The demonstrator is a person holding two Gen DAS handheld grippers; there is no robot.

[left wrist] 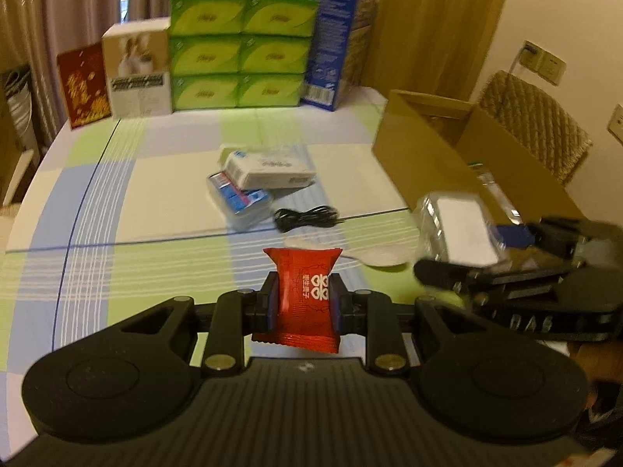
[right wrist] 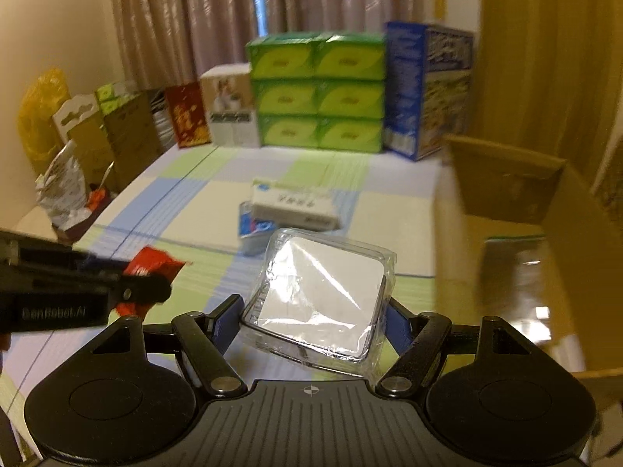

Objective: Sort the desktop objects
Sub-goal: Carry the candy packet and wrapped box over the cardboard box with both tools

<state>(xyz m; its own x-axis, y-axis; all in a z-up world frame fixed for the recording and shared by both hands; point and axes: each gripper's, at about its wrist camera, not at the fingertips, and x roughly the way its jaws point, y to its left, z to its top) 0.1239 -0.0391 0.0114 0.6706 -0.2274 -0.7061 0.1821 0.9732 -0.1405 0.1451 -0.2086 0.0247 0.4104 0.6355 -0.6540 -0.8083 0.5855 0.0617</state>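
My left gripper (left wrist: 305,303) is shut on a red snack packet (left wrist: 305,295) and holds it above the checked tablecloth; the packet also shows in the right wrist view (right wrist: 153,262). My right gripper (right wrist: 313,317) is shut on a clear plastic box with a white insert (right wrist: 319,303), which also shows in the left wrist view (left wrist: 461,229), held beside the open cardboard box (left wrist: 428,144). On the table lie a white carton (left wrist: 268,169) on a blue-labelled clear case (left wrist: 241,198), a black cable (left wrist: 305,218) and a white spoon (left wrist: 373,258).
Green tissue packs (left wrist: 241,50), a blue box (left wrist: 331,43), a white rabbit box (left wrist: 138,70) and a red card (left wrist: 81,83) line the table's far edge. The cardboard box (right wrist: 518,233) stands at the right and holds a bottle (left wrist: 492,186). Bags and boxes (right wrist: 78,148) stand off the left edge.
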